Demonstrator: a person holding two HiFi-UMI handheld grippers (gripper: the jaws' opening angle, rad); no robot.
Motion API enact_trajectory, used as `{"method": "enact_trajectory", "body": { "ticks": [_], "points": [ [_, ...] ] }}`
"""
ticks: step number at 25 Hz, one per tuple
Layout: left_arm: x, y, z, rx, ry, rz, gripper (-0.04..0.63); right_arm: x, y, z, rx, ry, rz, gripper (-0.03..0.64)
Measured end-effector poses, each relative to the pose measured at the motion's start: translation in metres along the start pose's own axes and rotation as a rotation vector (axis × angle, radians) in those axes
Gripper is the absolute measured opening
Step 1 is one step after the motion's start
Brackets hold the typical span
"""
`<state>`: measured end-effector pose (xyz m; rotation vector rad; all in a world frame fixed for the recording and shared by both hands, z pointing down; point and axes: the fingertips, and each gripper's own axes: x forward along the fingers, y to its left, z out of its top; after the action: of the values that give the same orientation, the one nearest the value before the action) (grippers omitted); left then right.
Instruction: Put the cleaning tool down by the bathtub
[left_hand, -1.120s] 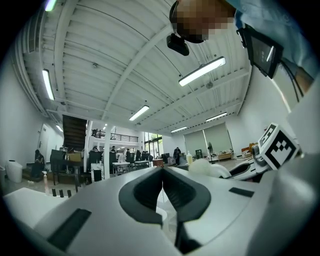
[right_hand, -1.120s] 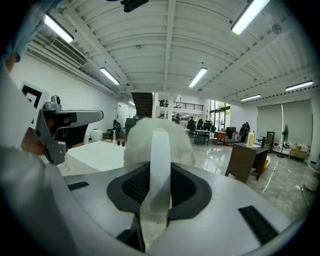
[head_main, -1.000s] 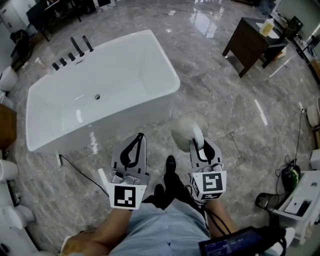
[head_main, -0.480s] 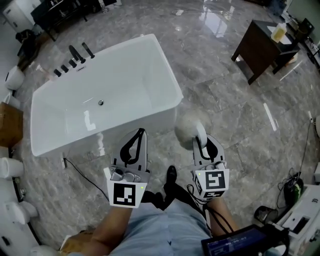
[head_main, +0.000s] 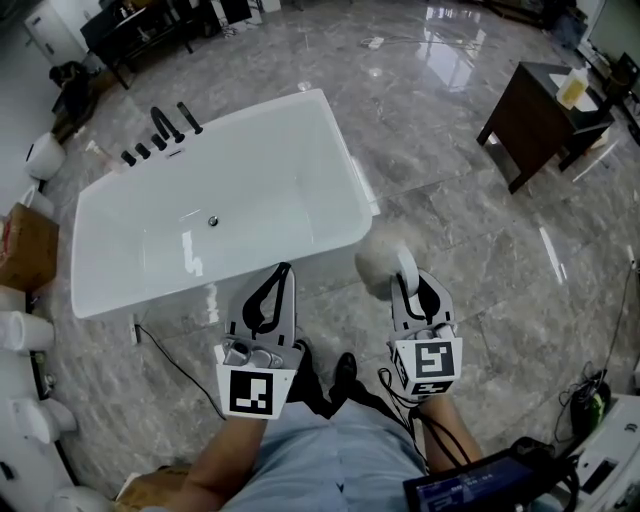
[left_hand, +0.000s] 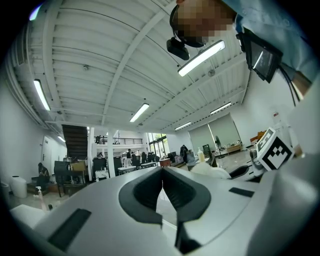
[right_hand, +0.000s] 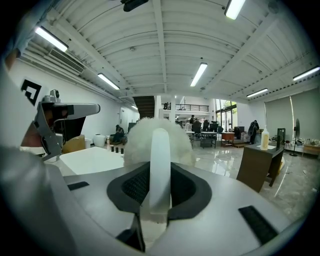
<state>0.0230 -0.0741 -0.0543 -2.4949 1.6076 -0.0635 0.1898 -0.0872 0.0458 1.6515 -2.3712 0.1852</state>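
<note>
The cleaning tool (head_main: 383, 262) is a fluffy white round head on a white handle (right_hand: 160, 165). My right gripper (head_main: 412, 282) is shut on that handle, with the fluffy head (right_hand: 156, 140) sticking out past the jaws. It hangs above the floor just off the near right corner of the white bathtub (head_main: 320, 150). My left gripper (head_main: 274, 278) is shut with nothing in it, its tips meeting at the front (left_hand: 161, 175), and it hovers just in front of the tub's near wall. The two grippers are side by side at about the same height.
Black taps (head_main: 160, 135) stand on the tub's far left rim. A dark wooden table (head_main: 545, 120) with a bottle stands at the right. A black cable (head_main: 170, 355) runs over the marble floor (head_main: 470, 260) near the tub. White fixtures (head_main: 25, 330) line the left edge. My feet (head_main: 345, 370) are below.
Both grippers have moved forward toward the bathtub, which now lies closer and lower in the head view. The right gripper still holds the cleaning tool; both jaws are unchanged.
</note>
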Motion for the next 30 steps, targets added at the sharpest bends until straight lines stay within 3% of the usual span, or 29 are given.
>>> {"method": "enact_trajectory", "body": {
  "ticks": [13, 25, 30],
  "points": [
    [0.026, 0.015, -0.037, 0.004, 0.071, -0.041, 0.017, 0.045, 0.007, -0.024, -0.014, 0.068, 0.035, 0.098],
    [0.044, 0.024, -0.133, -0.051, 0.166, -0.078, 0.017, 0.095, 0.029, -0.116, 0.006, 0.202, 0.089, 0.098],
    [0.054, 0.028, -0.180, -0.064, 0.191, -0.083, 0.017, 0.118, 0.038, -0.162, -0.039, 0.217, 0.138, 0.098]
  ]
}}
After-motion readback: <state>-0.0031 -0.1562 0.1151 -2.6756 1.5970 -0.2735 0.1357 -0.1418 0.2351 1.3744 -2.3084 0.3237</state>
